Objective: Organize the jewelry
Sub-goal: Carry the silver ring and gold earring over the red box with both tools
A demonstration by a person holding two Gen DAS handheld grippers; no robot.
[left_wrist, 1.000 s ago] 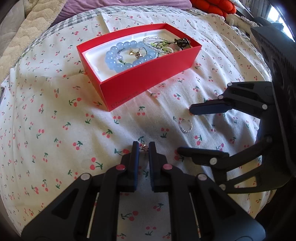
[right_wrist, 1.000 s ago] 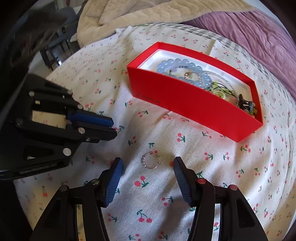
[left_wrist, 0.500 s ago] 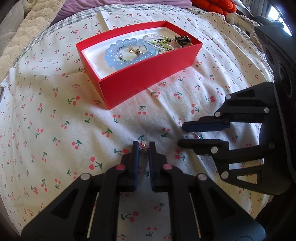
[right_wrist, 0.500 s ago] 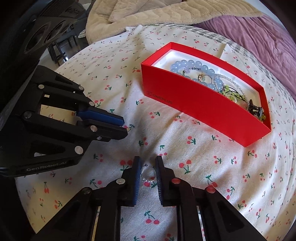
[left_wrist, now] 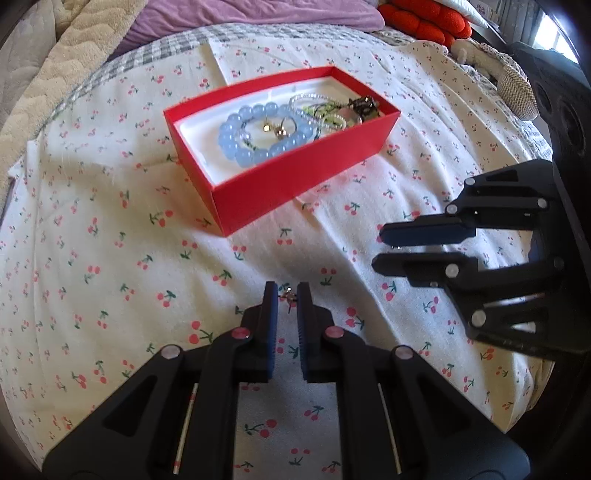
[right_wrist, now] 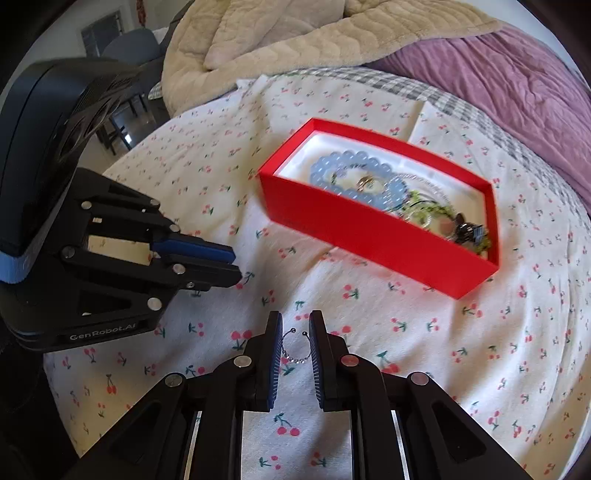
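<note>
A red box (left_wrist: 295, 184) with a white lining sits on the cherry-print sheet and holds a blue bead bracelet (left_wrist: 227, 136), small gold pieces and other tangled jewelry. My left gripper (left_wrist: 286, 291) is shut on a tiny earring (left_wrist: 290, 296), just above the sheet in front of the box. In the right wrist view, my right gripper (right_wrist: 295, 319) is shut on a silver beaded open ring (right_wrist: 294, 356), slightly off the sheet. The red box (right_wrist: 369, 236) lies ahead of it to the right. The left gripper (right_wrist: 236, 267) shows at the left there, and the right gripper (left_wrist: 378, 249) at the right of the left wrist view.
The cherry-print sheet (left_wrist: 110, 258) covers a rounded bed surface that falls away at the near edges. A beige quilt (right_wrist: 295, 40) and a purple blanket (right_wrist: 517, 74) lie behind the box. A red cushion (left_wrist: 424, 18) sits at the far right.
My right gripper's jaws closed around the silver ring, which lay on the sheet, and raised it a little. The left gripper kept still with its earring.
</note>
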